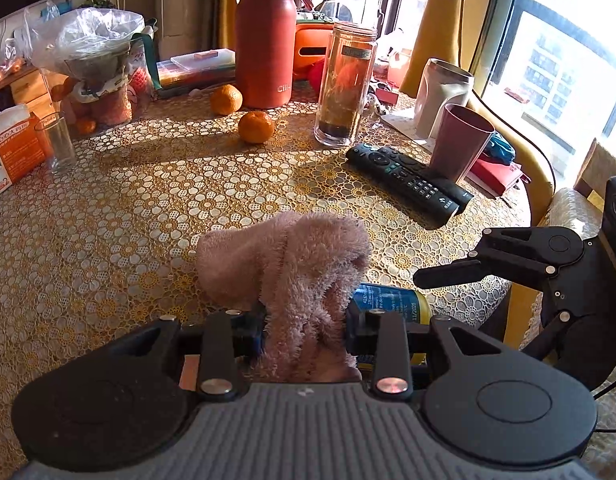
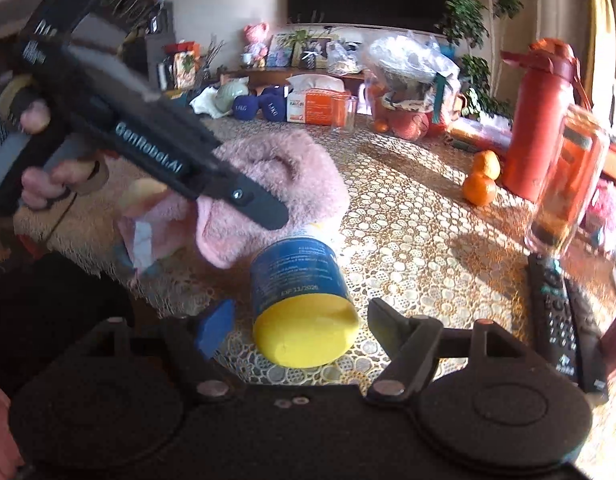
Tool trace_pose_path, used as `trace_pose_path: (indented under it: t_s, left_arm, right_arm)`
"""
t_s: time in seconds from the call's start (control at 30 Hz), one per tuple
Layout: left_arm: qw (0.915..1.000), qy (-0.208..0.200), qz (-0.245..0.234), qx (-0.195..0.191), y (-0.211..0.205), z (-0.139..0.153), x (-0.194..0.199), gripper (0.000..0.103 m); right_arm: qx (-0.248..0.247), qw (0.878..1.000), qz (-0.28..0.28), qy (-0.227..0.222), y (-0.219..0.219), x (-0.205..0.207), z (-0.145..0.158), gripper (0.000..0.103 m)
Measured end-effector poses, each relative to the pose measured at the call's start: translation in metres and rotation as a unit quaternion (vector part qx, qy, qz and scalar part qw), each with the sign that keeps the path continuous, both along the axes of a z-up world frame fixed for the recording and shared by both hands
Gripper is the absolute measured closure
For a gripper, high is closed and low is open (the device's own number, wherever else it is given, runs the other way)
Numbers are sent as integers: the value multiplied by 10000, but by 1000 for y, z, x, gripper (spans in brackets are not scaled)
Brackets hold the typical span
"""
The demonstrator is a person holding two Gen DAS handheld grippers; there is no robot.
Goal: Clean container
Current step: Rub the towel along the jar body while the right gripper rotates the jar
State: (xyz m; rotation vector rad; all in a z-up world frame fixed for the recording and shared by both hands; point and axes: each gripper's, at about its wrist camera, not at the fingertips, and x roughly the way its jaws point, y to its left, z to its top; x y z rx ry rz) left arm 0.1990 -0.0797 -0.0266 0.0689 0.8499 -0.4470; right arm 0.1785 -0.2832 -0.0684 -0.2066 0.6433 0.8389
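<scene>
A blue can with a yellow lid [image 2: 303, 336] lies on its side on the patterned tablecloth, lid toward the right wrist camera. My right gripper [image 2: 303, 330] is open, one finger on each side of the lid with a gap on both sides. My left gripper [image 1: 303, 328] is shut on a fluffy pink cloth [image 1: 291, 256]. The cloth [image 2: 283, 172] drapes over the far end of the can. In the left wrist view the can [image 1: 392, 300] peeks out to the right of the cloth. The right gripper [image 1: 424, 280] hovers just beyond it. A hand [image 2: 47, 184] holds the left gripper [image 2: 267, 216].
Two black remotes [image 1: 408, 180] and a maroon cup [image 1: 462, 140] lie to the right. Behind stand a clear bottle [image 1: 346, 84], an orange flask [image 1: 263, 40] and two tangerines [image 1: 255, 126]. A drinking glass [image 1: 59, 144] and a tissue box [image 1: 11, 148] stand at the left. The table edge [image 1: 504, 292] is close by.
</scene>
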Motion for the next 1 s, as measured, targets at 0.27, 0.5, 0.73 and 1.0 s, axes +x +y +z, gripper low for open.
trace_pose_path:
  t_s: [0.27, 0.5, 0.73, 1.0]
  left_arm:
    - [9997, 203, 100, -91, 17, -9, -18, 69]
    - [9991, 187, 224, -302, 37, 0, -42, 69]
    - [9975, -143, -311, -613, 12, 34, -59, 69]
    - [9985, -69, -456, -312, -2, 11, -57, 69]
  right_arm:
    - [854, 9906, -584, 897, -16, 21, -15, 26]
    - [416, 9977, -288, 444, 10, -2, -15, 37]
    - [-494, 9967, -127, -630, 44, -34, -8, 38]
    - [-979, 9892, 62, -1086, 64, -50, -1, 38]
